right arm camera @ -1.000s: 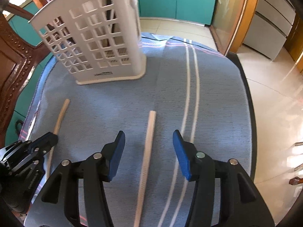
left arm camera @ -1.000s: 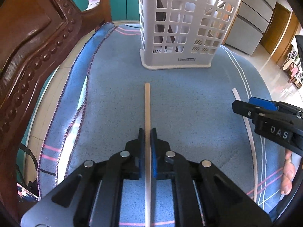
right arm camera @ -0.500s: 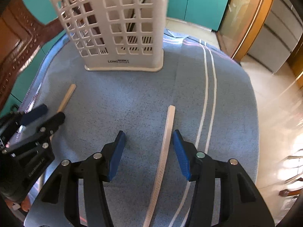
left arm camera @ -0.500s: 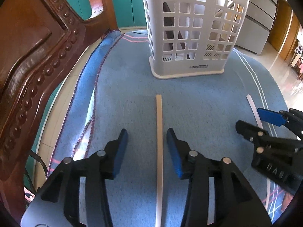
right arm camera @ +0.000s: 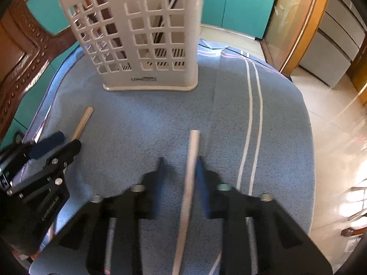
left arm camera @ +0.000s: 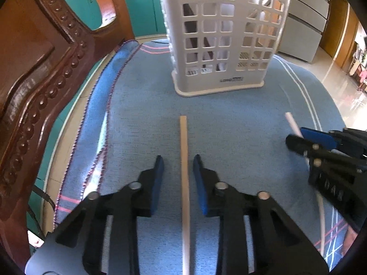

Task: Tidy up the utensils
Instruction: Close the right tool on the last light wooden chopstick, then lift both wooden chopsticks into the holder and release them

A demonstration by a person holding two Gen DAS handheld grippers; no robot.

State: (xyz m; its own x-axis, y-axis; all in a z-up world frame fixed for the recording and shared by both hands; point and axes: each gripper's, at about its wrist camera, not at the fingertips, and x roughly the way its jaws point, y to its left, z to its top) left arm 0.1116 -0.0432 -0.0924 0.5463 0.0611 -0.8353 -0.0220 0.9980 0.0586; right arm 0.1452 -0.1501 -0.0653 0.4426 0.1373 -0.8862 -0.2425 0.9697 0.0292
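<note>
On the blue towel [left arm camera: 229, 114] over the tabletop, your left tool [left arm camera: 178, 160] straddled the wooden chopstick [left arm camera: 184, 160], its jaws just closing but not yet touching it. Your right tool [right arm camera: 179, 162] was also closing on the pale chopstick [right arm camera: 191, 160], one pad seemingly against it, blurred. You needed both gripped squarely before lifting toward the white basket [right arm camera: 146, 34] standing just beyond.

Wooden chopstick [left arm camera: 184, 160] and pale chopstick [right arm camera: 190, 178] flat on cloth, white slotted basket [left arm camera: 226, 39] upright
</note>
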